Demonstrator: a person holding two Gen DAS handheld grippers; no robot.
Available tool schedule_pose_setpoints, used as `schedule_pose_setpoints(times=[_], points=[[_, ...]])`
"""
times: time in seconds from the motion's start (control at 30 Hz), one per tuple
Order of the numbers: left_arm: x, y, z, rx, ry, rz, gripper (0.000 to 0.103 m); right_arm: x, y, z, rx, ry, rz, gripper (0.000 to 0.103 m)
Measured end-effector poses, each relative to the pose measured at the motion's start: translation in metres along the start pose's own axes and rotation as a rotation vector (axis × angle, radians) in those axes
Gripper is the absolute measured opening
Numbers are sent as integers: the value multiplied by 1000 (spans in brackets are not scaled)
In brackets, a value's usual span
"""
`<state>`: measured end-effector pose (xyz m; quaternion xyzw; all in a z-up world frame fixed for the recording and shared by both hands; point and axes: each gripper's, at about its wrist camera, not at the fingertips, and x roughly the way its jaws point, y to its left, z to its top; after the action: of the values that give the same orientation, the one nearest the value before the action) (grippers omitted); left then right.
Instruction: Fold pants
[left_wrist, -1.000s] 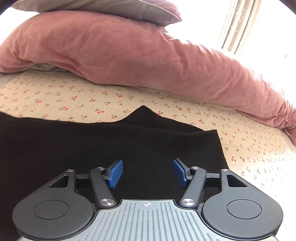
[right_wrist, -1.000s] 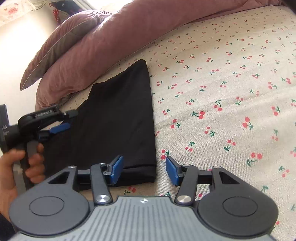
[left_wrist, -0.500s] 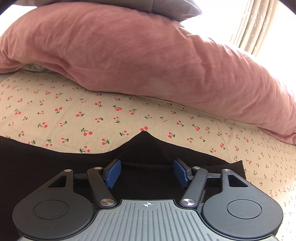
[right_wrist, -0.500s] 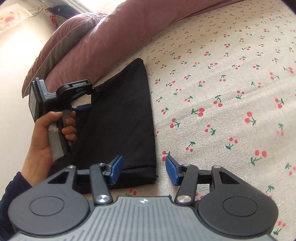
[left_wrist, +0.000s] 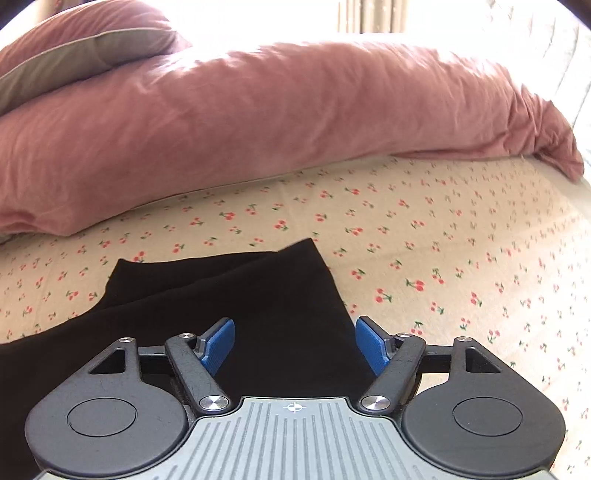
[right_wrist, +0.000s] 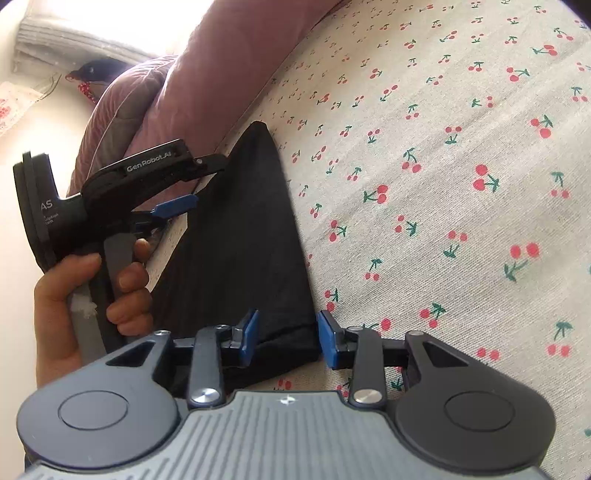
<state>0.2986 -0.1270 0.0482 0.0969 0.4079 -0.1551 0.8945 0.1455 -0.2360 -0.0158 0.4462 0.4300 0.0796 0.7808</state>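
Black pants folded into a flat narrow stack, on the bed.

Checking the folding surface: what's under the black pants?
The black pants lie flat on a cherry-print bedsheet, visible on all sides around them. A pink duvet sits beyond, apart. Whatever lies beneath the fabric itself is covered; nothing bulges through.

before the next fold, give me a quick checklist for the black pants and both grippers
1. Black folded pants lying flat on the cherry-print bedsheet: ok.
2. Right gripper open, blue pads astride the near corner of the pants: ok.
3. Left gripper open above the pants: ok.
4. Either gripper holding cloth: not ok, neither has closed.
5. Pink duvet apart from the pants: ok.
6. Layers underneath aligned: cannot tell.
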Motion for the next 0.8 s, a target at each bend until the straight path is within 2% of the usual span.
schedule_pose_setpoints(times=[0.03,0.07,0.1,0.2,0.3,0.43,0.53,0.57,0.6,0.63,0.67,0.73,0.8], points=[[4,-11,0,32,20,16,75,1,1,0,-7,-1,-1,35],[7,-19,0,53,33,27,75,1,3,-1,-16,-3,-6,30],[10,-26,0,68,43,36,75,2,5,-2,-37,-7,-24,21],[18,-43,0,113,63,97,75,3,14,-5,-104,-17,-66,12],[24,-60,-1,176,81,163,74,-1,27,-9,-165,-40,-75,9],[25,-76,-4,241,93,178,74,-6,46,-14,-266,-66,-75,7],[31,-89,-8,330,102,235,72,-5,56,-19,-326,-79,-99,7],[32,-91,-9,340,100,250,59,-5,58,-20,-336,-80,-103,7],[33,-90,-8,340,109,261,41,-4,59,-20,-343,-82,-102,7],[35,-88,-8,330,123,264,32,-4,61,-20,-348,-84,-102,7],[36,-86,-7,317,134,268,17,-4,62,-20,-353,-86,-101,6],[36,-81,-7,302,130,271,8,-6,63,-21,-365,-92,-100,6],[30,-76,-5,272,114,263,5,-6,65,-22,-376,-96,-103,6]])
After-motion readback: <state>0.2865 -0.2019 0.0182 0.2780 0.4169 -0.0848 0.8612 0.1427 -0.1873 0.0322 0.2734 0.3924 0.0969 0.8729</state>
